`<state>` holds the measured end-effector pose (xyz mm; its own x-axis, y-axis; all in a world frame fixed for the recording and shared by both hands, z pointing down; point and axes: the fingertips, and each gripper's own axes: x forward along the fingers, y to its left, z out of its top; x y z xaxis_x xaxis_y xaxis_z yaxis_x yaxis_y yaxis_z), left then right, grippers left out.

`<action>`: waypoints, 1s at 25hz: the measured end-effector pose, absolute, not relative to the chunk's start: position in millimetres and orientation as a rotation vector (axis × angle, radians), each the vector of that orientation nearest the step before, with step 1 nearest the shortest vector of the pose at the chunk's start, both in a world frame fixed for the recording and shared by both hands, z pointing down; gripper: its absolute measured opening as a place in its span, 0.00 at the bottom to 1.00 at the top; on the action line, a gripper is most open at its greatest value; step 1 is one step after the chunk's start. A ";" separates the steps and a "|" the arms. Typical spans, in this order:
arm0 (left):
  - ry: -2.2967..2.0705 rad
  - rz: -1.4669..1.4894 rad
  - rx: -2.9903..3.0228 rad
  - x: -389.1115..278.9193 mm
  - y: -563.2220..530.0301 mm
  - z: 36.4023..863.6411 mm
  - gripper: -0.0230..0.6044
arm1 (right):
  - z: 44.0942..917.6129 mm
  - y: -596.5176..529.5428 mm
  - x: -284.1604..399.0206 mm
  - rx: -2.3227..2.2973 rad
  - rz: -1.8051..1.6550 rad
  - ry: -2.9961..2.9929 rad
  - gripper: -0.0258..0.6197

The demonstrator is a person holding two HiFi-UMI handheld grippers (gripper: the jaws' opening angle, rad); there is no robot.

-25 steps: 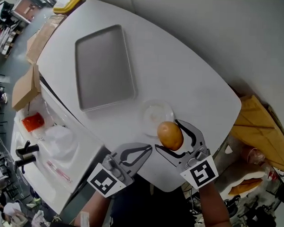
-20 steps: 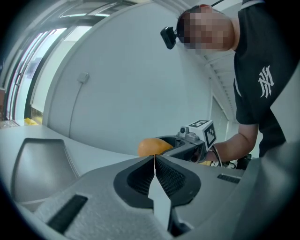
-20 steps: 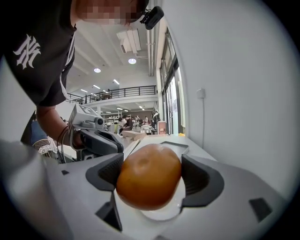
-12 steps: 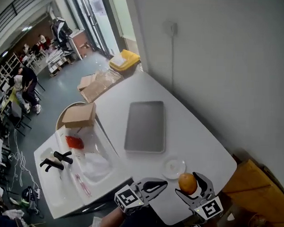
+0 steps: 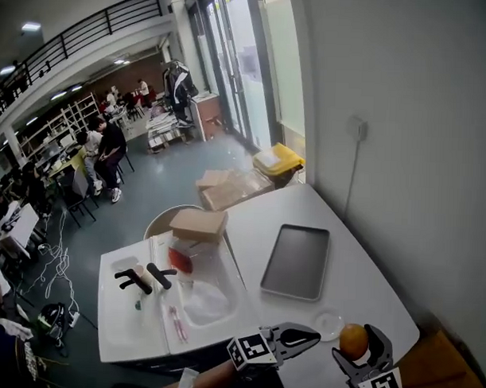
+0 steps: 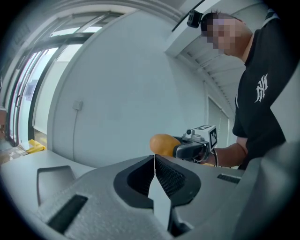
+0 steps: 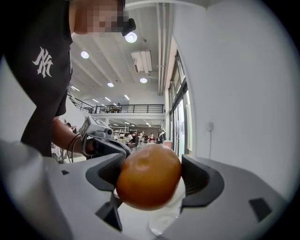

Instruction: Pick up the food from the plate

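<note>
Right gripper view first, close in: the right gripper (image 7: 149, 180) has its jaws spread wide and clamped on either side of a glossy orange (image 7: 149, 174), which is held up off the white table (image 7: 133, 220). Directly below the fruit, at 6 o'clock, you can see the small clear plate (image 7: 162, 227) sitting on the tabletop, so the orange is above it and not touching it. At 9 o'clock from the orange, the left gripper (image 7: 105, 143) hovers alongside. Its own view shows the jaws closed tip to tip with nothing in them. From the head view, both tools are down at the near edge of the table, left at 6 o'clock and right at 5 o'clock, with the plate between them and a touch farther out. Moving out, a grey tray (image 5: 296, 263) lies flat at 11 o'clock from the plate. Off at 9 o'clock is a white unit (image 5: 135, 321) with black handles (image 5: 144, 277) on top, and a cardboard box (image 5: 198, 224) sits at its far end. Beyond the table, a yellow bin (image 5: 280, 160) stands by the wall, and seated people (image 5: 109, 145) fill the hall at 11 o'clock.
</note>
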<state>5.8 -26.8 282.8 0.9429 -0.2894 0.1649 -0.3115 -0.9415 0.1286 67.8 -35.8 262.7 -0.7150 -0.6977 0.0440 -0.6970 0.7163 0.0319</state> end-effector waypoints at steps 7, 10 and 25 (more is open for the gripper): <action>-0.438 0.166 3.042 -24.7 -17.3 246.2 0.05 | 238.3 -22.7 38.9 1.205 -0.093 -2.867 0.61; -0.381 0.151 3.036 -32.4 -2.9 242.2 0.05 | 223.5 -2.6 30.2 1.252 -0.097 -2.854 0.61; -0.181 0.103 2.977 -77.5 72.5 264.8 0.05 | 229.7 88.5 -15.0 1.424 -0.042 -2.710 0.61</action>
<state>-77.5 72.5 264.8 0.9903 -0.1147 0.0779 -0.1256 -0.9803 0.1525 -15.0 88.5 229.7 -0.5649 -0.8231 0.0577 -0.8210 0.5677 0.0611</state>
